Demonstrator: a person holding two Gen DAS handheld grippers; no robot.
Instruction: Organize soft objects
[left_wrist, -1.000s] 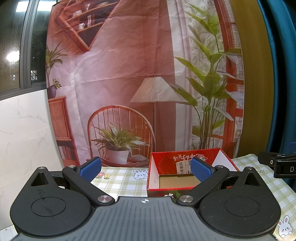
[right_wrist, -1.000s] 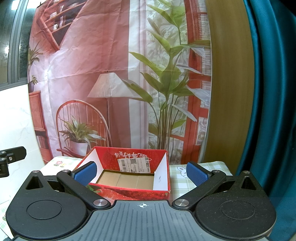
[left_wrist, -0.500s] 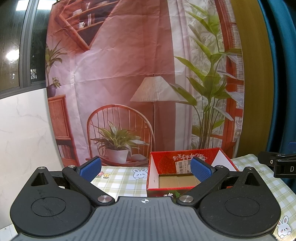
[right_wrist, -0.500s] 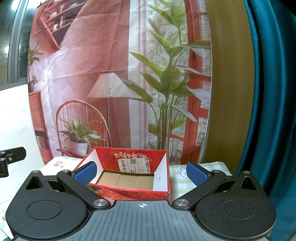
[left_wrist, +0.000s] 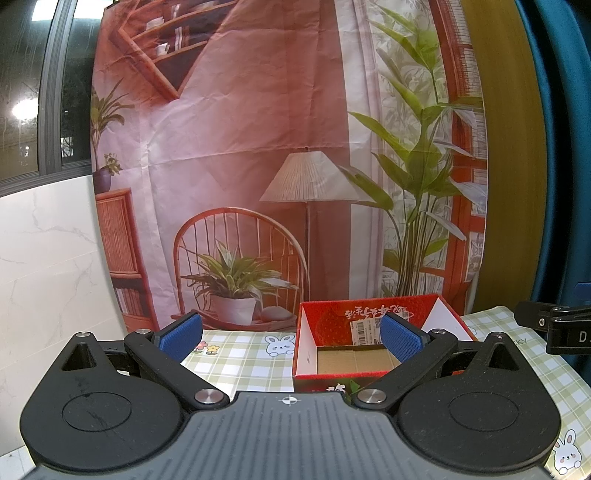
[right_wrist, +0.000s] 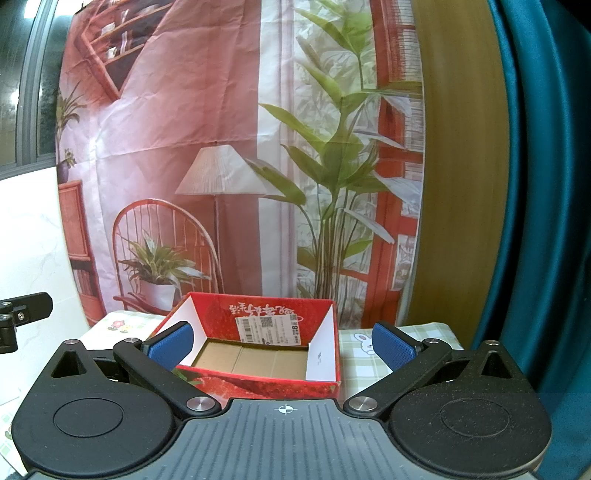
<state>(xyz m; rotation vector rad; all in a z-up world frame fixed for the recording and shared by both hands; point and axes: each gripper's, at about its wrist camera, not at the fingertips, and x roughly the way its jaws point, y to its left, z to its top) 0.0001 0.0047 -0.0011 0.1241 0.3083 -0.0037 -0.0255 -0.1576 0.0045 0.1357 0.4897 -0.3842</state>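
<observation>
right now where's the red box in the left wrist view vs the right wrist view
Left wrist: the red box sits right of centre, partly behind the left gripper's right finger.
Right wrist: the red box sits near centre, between the right gripper's open fingers.
Shared landmark: the white shipping label on the box's inner back wall.

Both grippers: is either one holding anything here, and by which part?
Nothing is held. The left gripper and right gripper are both open and empty.
</observation>
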